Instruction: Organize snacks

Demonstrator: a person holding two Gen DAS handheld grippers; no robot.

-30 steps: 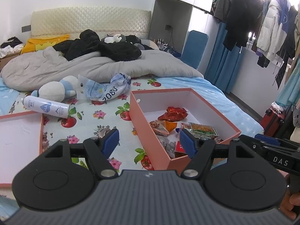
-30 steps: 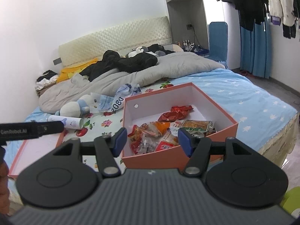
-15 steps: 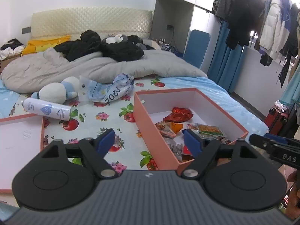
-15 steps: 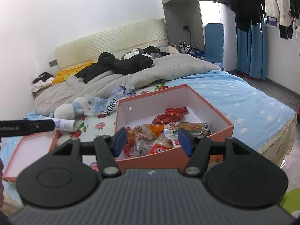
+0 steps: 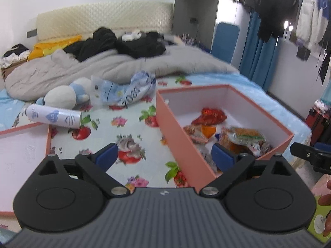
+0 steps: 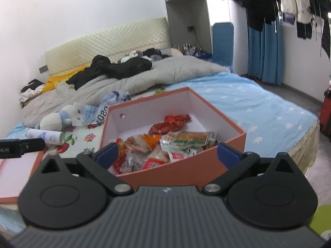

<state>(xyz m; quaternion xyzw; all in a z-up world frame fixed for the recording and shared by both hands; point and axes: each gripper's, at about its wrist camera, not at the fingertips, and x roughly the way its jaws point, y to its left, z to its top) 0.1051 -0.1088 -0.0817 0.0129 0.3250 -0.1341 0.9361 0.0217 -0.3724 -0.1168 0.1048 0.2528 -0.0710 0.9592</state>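
Both grippers hang wide apart and empty at the foot of the bed, each with its blue pads spread. The left gripper faces the flowered sheet, its right pad lined up with the near corner of the orange box. The right gripper looks straight over the box's front wall.

Over the last second both have drawn back and risen a little, and their jaws have opened wider than a second ago, while the box and what lies in it have stayed put. That reads as a step completed and a release, not a reach.

The snacks lie loose inside the box: a red foil wrapper toward the back, an orange packet and a green-and-orange biscuit pack in the middle, smaller sachets heaped at the front. No snack shows on the sheet outside it.

Left of the box, the lid lies open side up, untouched. Beyond it rest a white spray can, a plush toy and a crumpled plastic bag, then the grey duvet.

Judging from this, gathering is done or nearly so; fetching the lid and closing the box looks the likely remaining job.
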